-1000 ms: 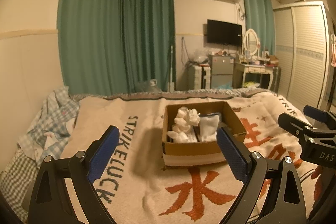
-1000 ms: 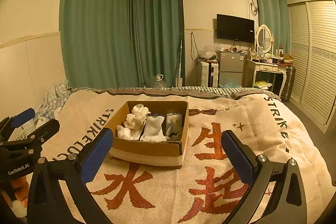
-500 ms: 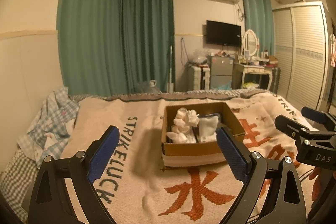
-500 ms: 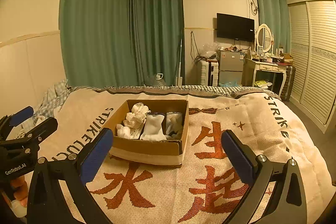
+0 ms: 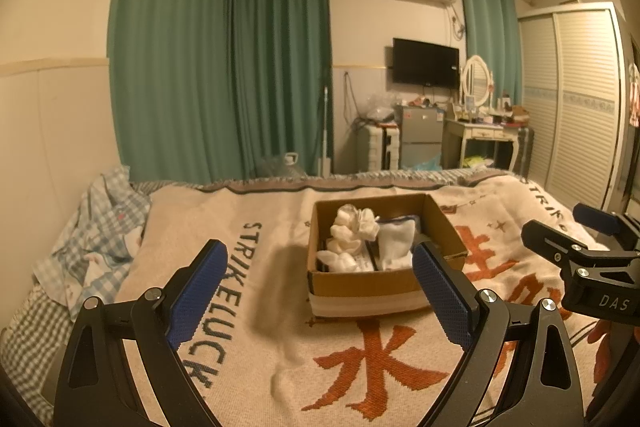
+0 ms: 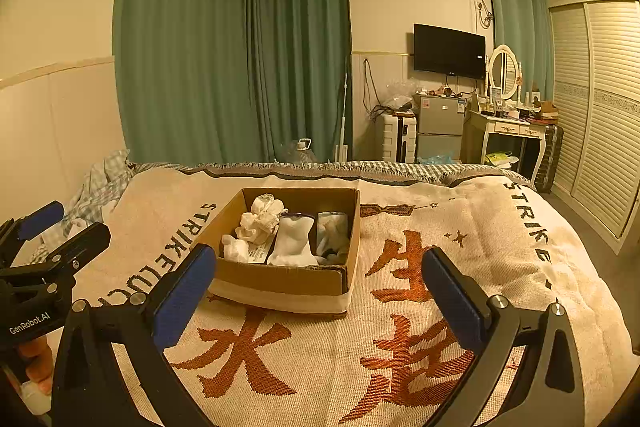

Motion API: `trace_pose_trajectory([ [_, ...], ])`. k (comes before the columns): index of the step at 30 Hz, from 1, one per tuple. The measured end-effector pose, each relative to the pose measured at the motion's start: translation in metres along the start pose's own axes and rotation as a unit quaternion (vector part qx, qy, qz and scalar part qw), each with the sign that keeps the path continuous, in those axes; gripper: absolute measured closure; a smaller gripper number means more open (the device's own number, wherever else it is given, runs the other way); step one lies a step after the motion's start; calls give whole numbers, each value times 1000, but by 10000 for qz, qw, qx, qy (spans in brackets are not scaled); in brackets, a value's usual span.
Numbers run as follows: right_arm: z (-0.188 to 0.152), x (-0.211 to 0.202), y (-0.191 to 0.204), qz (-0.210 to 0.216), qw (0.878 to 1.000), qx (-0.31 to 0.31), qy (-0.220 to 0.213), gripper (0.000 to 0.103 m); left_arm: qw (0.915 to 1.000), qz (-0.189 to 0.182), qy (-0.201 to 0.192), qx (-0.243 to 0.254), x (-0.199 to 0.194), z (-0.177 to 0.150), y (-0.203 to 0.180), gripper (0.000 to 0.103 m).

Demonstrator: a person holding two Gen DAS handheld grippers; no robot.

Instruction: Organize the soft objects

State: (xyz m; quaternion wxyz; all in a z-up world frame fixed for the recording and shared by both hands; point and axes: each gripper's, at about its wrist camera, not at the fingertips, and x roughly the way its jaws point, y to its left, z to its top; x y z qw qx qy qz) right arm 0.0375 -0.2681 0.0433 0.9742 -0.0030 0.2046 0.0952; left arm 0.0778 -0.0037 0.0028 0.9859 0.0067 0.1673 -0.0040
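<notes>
The left gripper (image 5: pixel 316 295) has a matte black frame with triangular cut-outs, silver round screw heads at the joints and blue, finely textured pads (image 5: pixel 198 291) on its fingers; its side carries white "GenRobot.AI" lettering. The right gripper (image 6: pixel 320 299) is built alike, with blue pads (image 6: pixel 454 301), silver screws and white "DAS" lettering.

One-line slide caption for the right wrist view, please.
Open right hand-held gripper faces a cardboard box of white socks on the bed blanket.
</notes>
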Motion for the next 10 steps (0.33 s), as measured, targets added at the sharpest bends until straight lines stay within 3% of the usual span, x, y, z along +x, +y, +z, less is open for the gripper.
trace_pose_trajectory([
  [10, 0, 1, 0, -6, 10000, 1, 12, 0, 10000, -35, 28, 9, 1, -1, 1, 8],
])
